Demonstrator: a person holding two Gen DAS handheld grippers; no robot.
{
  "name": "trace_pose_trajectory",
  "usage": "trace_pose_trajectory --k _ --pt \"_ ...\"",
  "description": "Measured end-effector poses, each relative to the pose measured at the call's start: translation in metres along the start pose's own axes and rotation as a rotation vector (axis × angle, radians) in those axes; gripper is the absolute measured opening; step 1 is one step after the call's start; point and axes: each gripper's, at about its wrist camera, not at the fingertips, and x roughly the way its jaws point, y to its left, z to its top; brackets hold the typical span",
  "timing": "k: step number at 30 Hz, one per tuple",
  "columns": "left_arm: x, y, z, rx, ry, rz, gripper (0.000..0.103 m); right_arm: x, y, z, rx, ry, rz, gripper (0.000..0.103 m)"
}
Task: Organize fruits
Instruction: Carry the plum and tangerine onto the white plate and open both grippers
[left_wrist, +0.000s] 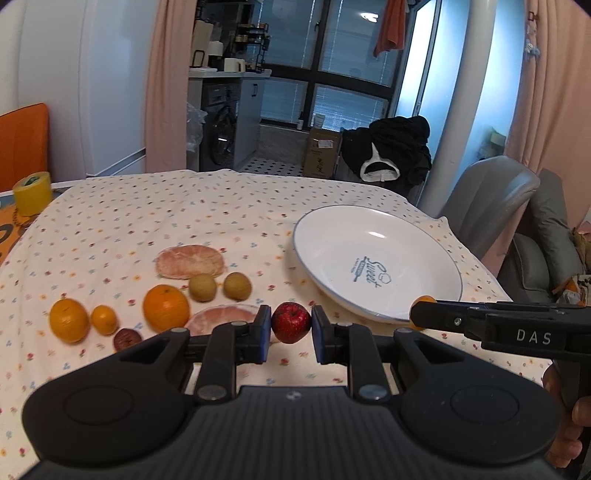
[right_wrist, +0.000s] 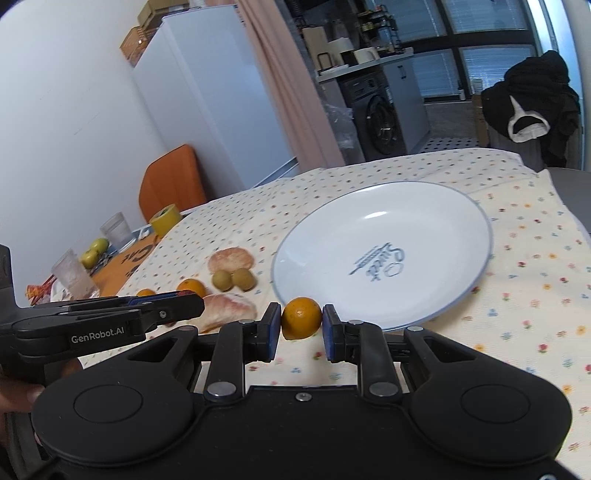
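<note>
1. The plate (left_wrist: 376, 236) is seen bare, on the right of the table (left_wrist: 122, 218); no fruit has been placed in it yet, so the task is judged barely begun.
2. The left tongs (left_wrist: 291, 323) are closed to fruit width on a red apple (left_wrist: 291, 322), pads touching both sides; the apple appears lifted just off the cloth, though that cannot be told for sure.
3. The right tongs (right_wrist: 301, 319) are likewise clamped on a small orange (right_wrist: 301, 318), held just at the near rim of the plate.
4. Two fruits are thus in hand, none delivered. The drop of both into the plate is judged the next step.
5. Left on the table, near left of the plate: a large orange (left_wrist: 166, 307), an orange at the far left of the row (left_wrist: 68, 319), a tiny orange (left_wrist: 104, 319) beside it, a dark wrinkled fruit (left_wrist: 127, 339), two tan round fruits (left_wrist: 202, 287) and (left_wrist: 237, 285) side by side.
6. Two peeled pomelo pieces are also left: one farther (left_wrist: 189, 261), one nearer (left_wrist: 221, 316) and partly hidden behind the left tongs.
7. Roughly eight pieces are left to be moved, if the plate is the goal; that is assumed from the task only.
</note>
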Motion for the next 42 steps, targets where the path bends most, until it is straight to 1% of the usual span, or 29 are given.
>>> trace_pose_trajectory --k 5,14,23,26,28,36,38,39,42 --pt "0.010 -0.011 0.006 0.016 0.012 -0.026 0.021 0.002 -0.013 0.003 0.009 -0.009 -0.025 0.022" --pt "0.034 -0.028 0.017 0.053 0.038 -0.035 0.021 0.014 -0.032 0.010 0.019 -0.006 -0.043 0.022" --pt "0.062 -0.042 0.024 0.090 0.074 -0.048 0.021 0.027 -0.043 0.014 0.004 0.013 -0.069 0.023" --pt "0.070 -0.044 0.025 0.095 0.082 -0.054 0.021 0.029 -0.044 0.015 -0.001 0.017 -0.070 0.024" --pt "0.075 -0.046 0.026 0.097 0.089 -0.058 0.021 0.029 -0.046 0.016 0.001 0.017 -0.074 0.028" --pt "0.078 -0.049 0.029 0.087 0.099 -0.065 0.022 0.020 -0.051 0.017 0.020 -0.004 -0.086 0.028" --pt "0.074 -0.049 0.030 0.086 0.093 -0.065 0.025 0.017 -0.052 0.016 0.032 -0.008 -0.086 0.029" --pt "0.072 -0.049 0.030 0.088 0.088 -0.062 0.026 0.017 -0.051 0.016 0.038 -0.009 -0.085 0.029" --pt "0.065 -0.045 0.032 0.080 0.088 -0.050 0.026 0.013 -0.051 0.016 0.055 -0.018 -0.088 0.034"
